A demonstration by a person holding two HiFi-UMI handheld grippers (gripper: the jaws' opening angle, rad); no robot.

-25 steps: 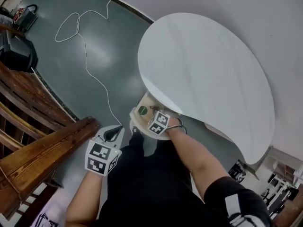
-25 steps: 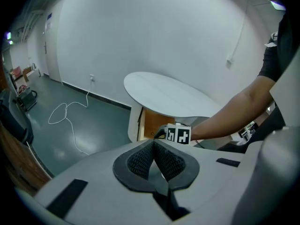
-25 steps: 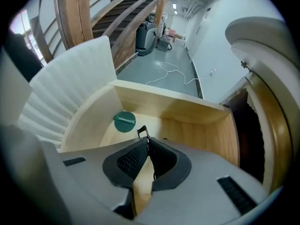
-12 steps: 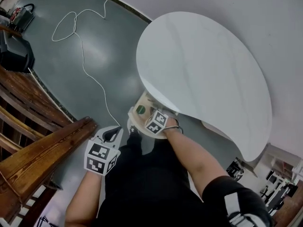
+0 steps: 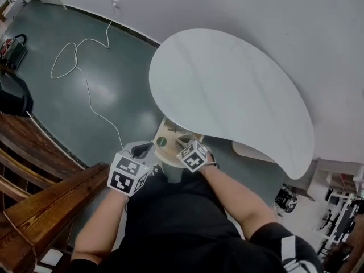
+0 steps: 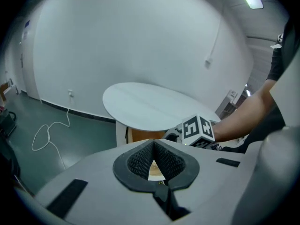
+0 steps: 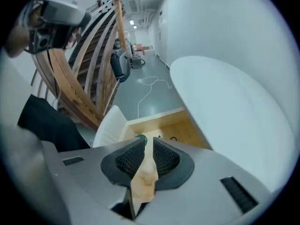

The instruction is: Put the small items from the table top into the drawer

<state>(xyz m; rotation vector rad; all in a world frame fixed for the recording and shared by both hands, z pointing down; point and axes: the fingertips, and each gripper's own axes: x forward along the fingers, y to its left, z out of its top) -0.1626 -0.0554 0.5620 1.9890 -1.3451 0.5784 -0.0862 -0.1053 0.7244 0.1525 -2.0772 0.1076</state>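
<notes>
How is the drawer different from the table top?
The table top is white; the drawer is wood-coloured inside. The table top is big and rounded; the drawer is a smaller box, pulled open under its edge. The table top looks bare; the drawer holds small items, like a round green thing. Both are parts of one piece of furniture.

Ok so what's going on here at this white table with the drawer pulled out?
A person holds a hand-held gripper in each hand at the open wooden drawer under the white table. The right hand-held gripper points down at the drawer; its jaws have just been closing slightly but stand apart, nothing between them. The left hand-held gripper is shut and empty. A green round item lies in the drawer, and no small items show on the table top.
</notes>
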